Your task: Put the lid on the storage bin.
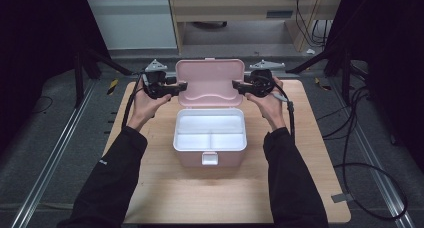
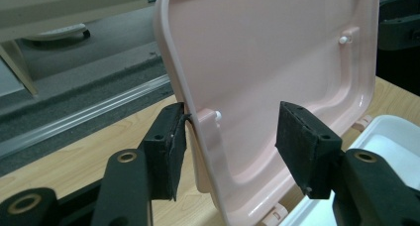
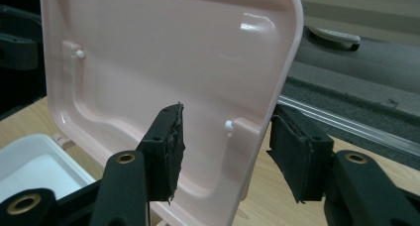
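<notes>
A pink box (image 1: 187, 158) stands in the middle of the wooden table with a white divided tray (image 1: 210, 130) inside it. Its lid (image 1: 210, 80) is raised upright at the back. My left gripper (image 1: 180, 87) straddles the lid's left edge. In the left gripper view the outer pad (image 2: 168, 146) touches the rim of the lid (image 2: 277, 52), while the inner pad stands clear of its inner face. My right gripper (image 1: 239, 85) straddles the right edge. In the right gripper view both pads stand off the lid (image 3: 163, 52), one on each side.
The box's white latch (image 1: 210, 158) faces the person. The table (image 1: 165, 193) ends a short way behind the lid. Cables (image 1: 360, 138) lie on the floor at the right, and metal rails (image 1: 50, 158) run along the left. A desk stands beyond.
</notes>
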Tool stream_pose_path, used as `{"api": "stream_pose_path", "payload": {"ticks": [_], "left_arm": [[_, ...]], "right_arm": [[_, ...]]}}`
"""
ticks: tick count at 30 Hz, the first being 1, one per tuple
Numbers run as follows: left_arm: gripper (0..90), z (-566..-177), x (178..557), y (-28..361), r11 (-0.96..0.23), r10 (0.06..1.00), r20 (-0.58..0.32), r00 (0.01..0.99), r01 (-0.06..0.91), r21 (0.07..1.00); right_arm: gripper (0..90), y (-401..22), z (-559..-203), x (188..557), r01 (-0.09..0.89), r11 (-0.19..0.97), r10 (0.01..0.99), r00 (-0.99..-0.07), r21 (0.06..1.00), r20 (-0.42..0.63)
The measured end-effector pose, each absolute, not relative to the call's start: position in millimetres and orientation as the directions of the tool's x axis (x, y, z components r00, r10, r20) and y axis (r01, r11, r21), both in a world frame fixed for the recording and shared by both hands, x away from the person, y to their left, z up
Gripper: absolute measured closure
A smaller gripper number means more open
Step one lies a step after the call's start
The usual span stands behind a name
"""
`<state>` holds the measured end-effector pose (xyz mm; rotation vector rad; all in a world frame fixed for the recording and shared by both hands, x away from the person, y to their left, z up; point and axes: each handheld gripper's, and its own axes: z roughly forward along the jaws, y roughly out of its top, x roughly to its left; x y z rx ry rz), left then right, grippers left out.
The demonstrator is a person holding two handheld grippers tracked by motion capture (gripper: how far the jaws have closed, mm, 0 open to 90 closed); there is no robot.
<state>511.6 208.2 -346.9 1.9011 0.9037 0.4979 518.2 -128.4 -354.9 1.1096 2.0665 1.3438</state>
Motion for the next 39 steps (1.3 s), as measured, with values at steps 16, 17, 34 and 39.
{"api": "stream_pose_path", "payload": {"ticks": [16, 17, 34, 39], "left_arm": [[47.1, -336.0, 474.8, 207.7, -0.358, 0.744, 0.057, 0.666, 0.325, 0.875], [47.3, -336.0, 473.1, 207.5, -0.366, 0.742, 0.065, 0.667, 0.322, 0.873], [63.6, -346.7, 430.0, 212.0, -0.424, 0.736, 0.143, 0.661, 0.287, 0.859], [71.1, -353.0, 418.0, 217.0, -0.391, 0.738, 0.084, 0.670, 0.322, 0.862]], "right_arm": [[51.1, -130.5, -337.1, 481.7, 0.354, 0.270, 0.796, -0.605, 0.896, 0.000], [52.2, -131.3, -336.8, 478.4, 0.353, 0.270, 0.795, -0.606, 0.896, 0.000], [70.8, -137.0, -339.7, 427.9, 0.327, 0.338, 0.781, -0.620, 0.883, -0.069], [78.5, -143.0, -346.2, 414.5, 0.327, 0.342, 0.769, -0.637, 0.881, -0.061]]}}
